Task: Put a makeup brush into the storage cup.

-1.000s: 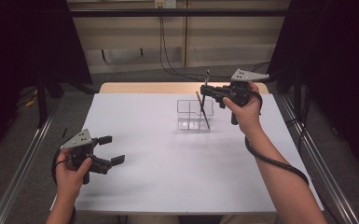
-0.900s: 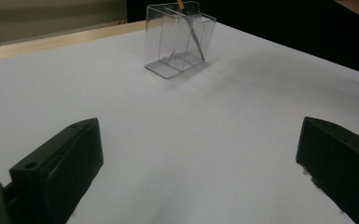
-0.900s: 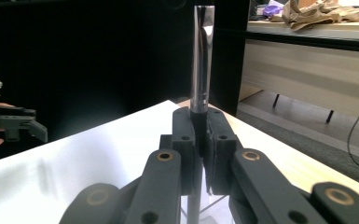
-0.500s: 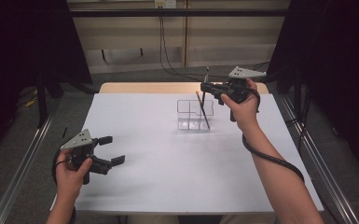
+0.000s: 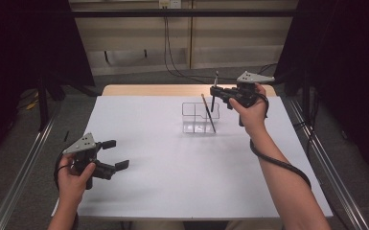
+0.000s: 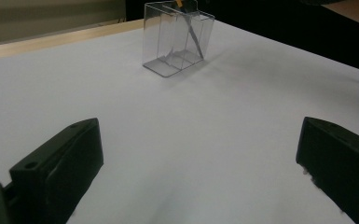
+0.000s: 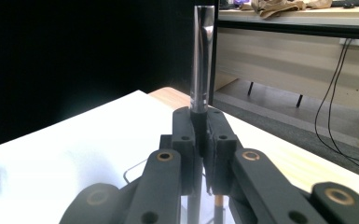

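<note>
1. High view: a white table [image 5: 172,182] with a person's forearms coming in from the bottom edge. The left gripper [image 5: 117,154] sits low at the near left, jaws spread with nothing between them. The right gripper [image 5: 213,91] is held at the far right, above a clear holder [image 5: 194,117], its jaws pinching a dark pen [image 5: 214,93] that stands upright. The pen's lower end hangs at the holder's far right corner; whether it is inside cannot be told. A second pen [image 5: 208,113] leans in the holder, its top tilted to the left. The holder's clear walls are faint and its compartments are hard to count.

2. Left gripper view: two black jaws rise wide apart from the bottom corners, both cut off by the frame edge. The holder [image 6: 177,42] stands well beyond them, with the leaning pen [image 6: 192,35] inside and its top cut off at the upper edge.

3. Right gripper view: the jaws are pressed tight on the pen [image 7: 201,60], which rises straight up and out of the frame. Its lower part is hidden behind the jaws. Part of the holder's rim [image 7: 133,170] shows below, blurred.

4. Compared with a second ago, the right gripper and its pen sit slightly higher and farther back over the holder. The left gripper has not moved.
</note>
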`<state>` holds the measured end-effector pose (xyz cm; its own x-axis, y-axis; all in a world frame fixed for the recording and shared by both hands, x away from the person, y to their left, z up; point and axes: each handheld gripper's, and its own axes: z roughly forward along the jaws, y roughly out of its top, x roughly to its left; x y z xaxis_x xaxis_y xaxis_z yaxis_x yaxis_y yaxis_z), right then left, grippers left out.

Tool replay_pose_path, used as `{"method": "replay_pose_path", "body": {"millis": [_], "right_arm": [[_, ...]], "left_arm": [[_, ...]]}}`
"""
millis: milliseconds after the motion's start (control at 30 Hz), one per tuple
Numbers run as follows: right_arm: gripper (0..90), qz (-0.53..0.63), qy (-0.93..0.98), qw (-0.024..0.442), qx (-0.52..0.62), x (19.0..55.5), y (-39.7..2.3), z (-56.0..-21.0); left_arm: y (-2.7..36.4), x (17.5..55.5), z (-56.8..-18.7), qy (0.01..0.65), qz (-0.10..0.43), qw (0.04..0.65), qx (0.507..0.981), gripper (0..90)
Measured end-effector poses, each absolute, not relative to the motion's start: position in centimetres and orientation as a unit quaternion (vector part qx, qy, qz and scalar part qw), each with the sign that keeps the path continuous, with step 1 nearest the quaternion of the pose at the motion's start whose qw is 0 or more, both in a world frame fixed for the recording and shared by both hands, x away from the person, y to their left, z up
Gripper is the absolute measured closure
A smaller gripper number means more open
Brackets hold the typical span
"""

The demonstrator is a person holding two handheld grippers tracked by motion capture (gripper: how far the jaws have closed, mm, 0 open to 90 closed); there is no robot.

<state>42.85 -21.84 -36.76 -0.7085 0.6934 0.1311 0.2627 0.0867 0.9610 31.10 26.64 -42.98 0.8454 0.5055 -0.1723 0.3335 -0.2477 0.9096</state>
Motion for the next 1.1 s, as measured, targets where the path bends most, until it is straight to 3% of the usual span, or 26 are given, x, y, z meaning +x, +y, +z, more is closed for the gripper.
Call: {"method": "replay_pose_path", "body": {"millis": [1100], "right_arm": [[84.8,0.568,0.729,0.188,0.332,42.7,-22.5,-38.8]], "left_arm": [[26.5,30.7,-43.1,0.266,0.072,0.549,0.789,0.6]]}}
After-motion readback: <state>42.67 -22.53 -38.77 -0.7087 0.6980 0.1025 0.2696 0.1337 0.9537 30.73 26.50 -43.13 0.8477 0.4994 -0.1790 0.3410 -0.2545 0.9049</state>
